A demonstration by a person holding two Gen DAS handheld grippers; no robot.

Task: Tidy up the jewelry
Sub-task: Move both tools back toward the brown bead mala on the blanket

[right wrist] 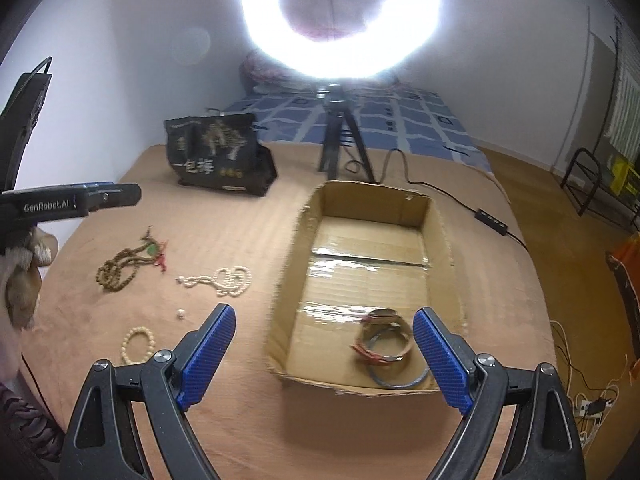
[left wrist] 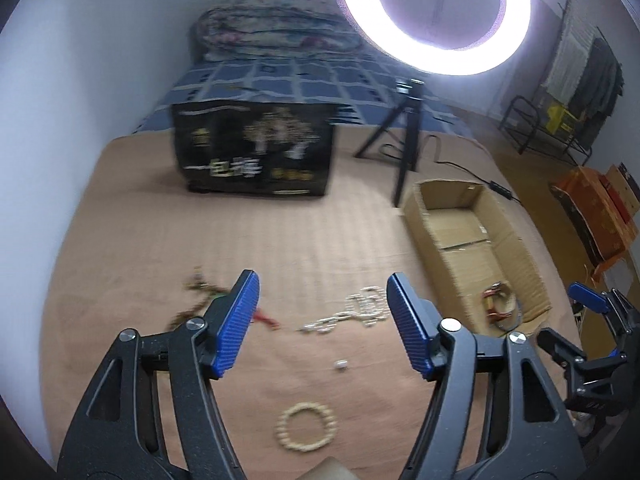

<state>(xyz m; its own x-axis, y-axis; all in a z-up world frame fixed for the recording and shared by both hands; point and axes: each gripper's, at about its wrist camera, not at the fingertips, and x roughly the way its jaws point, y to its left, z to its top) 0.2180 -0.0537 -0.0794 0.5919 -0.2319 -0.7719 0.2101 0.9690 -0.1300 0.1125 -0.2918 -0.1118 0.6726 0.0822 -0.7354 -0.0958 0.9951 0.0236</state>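
Both the left gripper (left wrist: 320, 320) and right gripper (right wrist: 324, 356) are hanging released, grasping nothing. Pearl necklace (right wrist: 224, 280) is lying at centre-left; bangles (right wrist: 386, 344) are sitting inside the box (right wrist: 292, 264), lower right.

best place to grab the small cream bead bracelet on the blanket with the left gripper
Pinch one side of the cream bead bracelet across its beaded band, coming straight down from above. It lies flat as an open ring on the brown blanket, so no edge stands up for a side approach. The left gripper is open and above it; one finger would go inside the ring and one outside.
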